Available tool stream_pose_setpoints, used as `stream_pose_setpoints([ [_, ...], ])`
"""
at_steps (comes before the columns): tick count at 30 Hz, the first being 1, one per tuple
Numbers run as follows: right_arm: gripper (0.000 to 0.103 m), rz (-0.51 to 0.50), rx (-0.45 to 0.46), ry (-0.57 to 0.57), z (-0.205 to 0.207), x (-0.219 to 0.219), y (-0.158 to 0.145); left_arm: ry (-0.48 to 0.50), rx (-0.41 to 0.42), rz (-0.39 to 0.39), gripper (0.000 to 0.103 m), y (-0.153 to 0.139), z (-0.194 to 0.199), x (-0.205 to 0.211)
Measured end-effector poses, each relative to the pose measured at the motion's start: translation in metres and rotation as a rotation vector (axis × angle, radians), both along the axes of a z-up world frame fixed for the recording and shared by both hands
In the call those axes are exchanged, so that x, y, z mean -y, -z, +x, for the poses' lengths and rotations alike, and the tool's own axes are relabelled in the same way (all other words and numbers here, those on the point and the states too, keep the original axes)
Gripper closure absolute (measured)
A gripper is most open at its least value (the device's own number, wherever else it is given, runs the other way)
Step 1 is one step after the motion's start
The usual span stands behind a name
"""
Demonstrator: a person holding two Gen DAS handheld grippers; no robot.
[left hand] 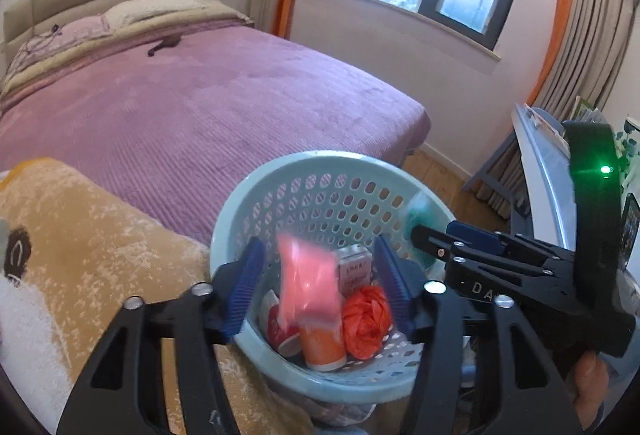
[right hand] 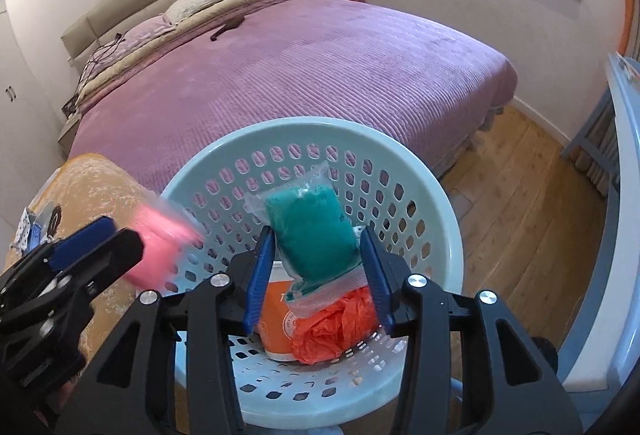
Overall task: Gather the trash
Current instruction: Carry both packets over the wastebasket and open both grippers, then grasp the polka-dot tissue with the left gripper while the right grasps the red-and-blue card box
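Grippers hang side by side over the pale blue perforated plastic basket [right hand: 436,203], fingers pointing down into it. The left gripper [left hand: 320,289] is spread, and the blurred pink plastic packet [left hand: 308,283] sits between its jaws; whether they touch it cannot be told. The right gripper [right hand: 320,275] is spread too, around the teal pouch in clear plastic [right hand: 314,231], long axis upright. Behind the basket lies a bed with a purple ribbed cover [right hand: 320,75]; wooden flooring [right hand: 520,203] runs to its right.
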State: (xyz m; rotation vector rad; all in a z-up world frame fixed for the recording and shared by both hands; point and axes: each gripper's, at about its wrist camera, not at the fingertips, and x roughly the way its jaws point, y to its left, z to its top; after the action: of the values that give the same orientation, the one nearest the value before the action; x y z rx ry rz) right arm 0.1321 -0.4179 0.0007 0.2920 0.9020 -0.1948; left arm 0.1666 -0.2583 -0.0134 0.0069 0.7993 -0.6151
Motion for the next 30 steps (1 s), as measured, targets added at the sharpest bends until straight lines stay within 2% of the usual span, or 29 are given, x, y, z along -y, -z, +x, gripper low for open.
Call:
stream_pose_setpoints([
  [2,0.053,0.007,0.004,0.010,-0.002,0.004,-0.001,0.008,0.002,-0.010,0.039,-0.003,-0.003,-0.001],
  [5,0.052,0.010,0.015,0.014,-0.006,0.004,-0.004,0.010,-0.005,-0.042,0.032,-0.008,-0.007,-0.008],
  [9,0.052,0.016,0.038,0.007,-0.010,0.001,-0.014,0.020,-0.032,-0.142,0.029,-0.022,-0.015,-0.021],
  [17,0.052,-0.004,0.127,-0.066,-0.021,-0.034,-0.052,-0.009,0.028,-0.201,0.029,-0.056,-0.036,-0.058],
  [22,0.052,-0.002,0.182,-0.146,-0.023,-0.071,-0.075,-0.079,0.087,-0.208,0.029,-0.076,-0.045,-0.101],
  [30,0.052,-0.012,0.241,-0.312,-0.017,-0.153,-0.091,-0.245,0.172,-0.148,0.029,-0.094,-0.040,-0.199],
])
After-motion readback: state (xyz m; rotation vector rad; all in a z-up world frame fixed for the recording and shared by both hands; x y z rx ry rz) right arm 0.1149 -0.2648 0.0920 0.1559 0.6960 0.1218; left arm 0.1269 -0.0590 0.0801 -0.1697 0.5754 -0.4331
